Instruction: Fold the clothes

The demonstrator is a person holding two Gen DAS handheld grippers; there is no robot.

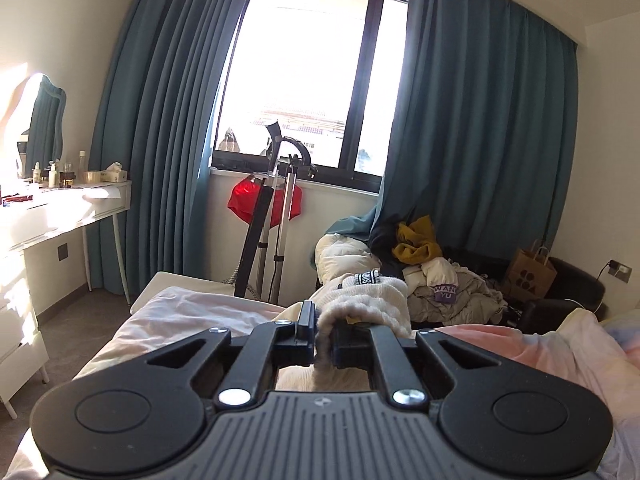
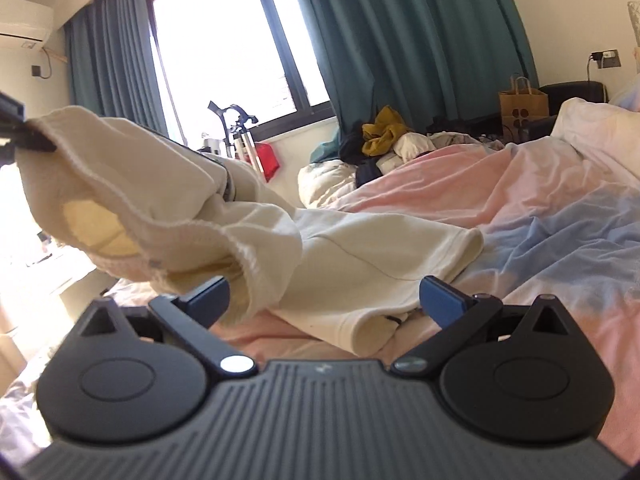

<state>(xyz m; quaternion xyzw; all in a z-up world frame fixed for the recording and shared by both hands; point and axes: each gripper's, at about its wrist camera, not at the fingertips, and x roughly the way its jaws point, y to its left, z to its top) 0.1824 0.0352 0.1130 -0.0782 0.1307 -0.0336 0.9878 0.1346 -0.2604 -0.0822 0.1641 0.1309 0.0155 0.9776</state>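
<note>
While the left gripper (image 1: 326,344) clamps the cream garment's (image 2: 248,240) raised hem, its length probably trails rightward across the bed (image 2: 540,208), passing between the right gripper's (image 2: 324,300) spread fingers.

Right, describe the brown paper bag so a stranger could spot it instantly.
Start at the window and follow the right-hand teal curtain down to the clothes pile at its foot. Just right of that pile stands the paper bag: the only stiff, upright brown thing there, with twisted handles and dark round dots printed on it.
</note>
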